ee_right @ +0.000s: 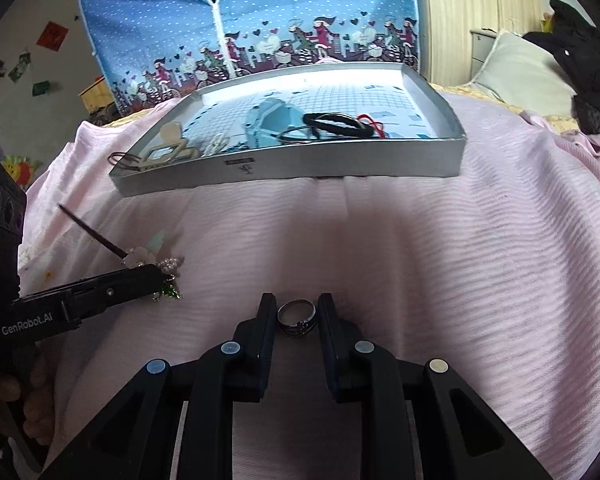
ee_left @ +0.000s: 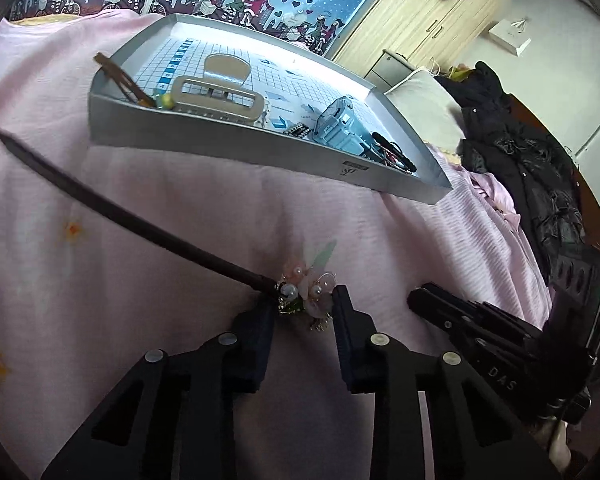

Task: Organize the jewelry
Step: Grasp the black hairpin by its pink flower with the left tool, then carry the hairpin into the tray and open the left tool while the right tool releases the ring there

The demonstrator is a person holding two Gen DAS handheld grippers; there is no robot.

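Observation:
A dark hair stick (ee_left: 120,216) with a pink flower and pearl ornament (ee_left: 308,292) lies slanted over the pink bedspread (ee_left: 180,320). My left gripper (ee_left: 302,304) is shut on the ornament end. In the right wrist view the same stick (ee_right: 92,232) runs out of the left gripper (ee_right: 156,276). A silver ring (ee_right: 298,329) rests on the bedspread, and my right gripper (ee_right: 298,308) is shut on it, a finger touching each side. Beyond stands the grey tray (ee_right: 300,160), (ee_left: 236,140) with a beige hair claw (ee_left: 216,98), a blue-grey clip (ee_left: 336,124) and black hair ties (ee_right: 336,122).
A black jacket (ee_left: 520,168) and a pillow (ee_left: 420,92) lie to the right on the bed. A blue patterned fabric wardrobe (ee_right: 260,20) stands behind the tray, with wooden cabinets (ee_left: 420,12) to its right. A hand (ee_right: 4,412) holds the left gripper.

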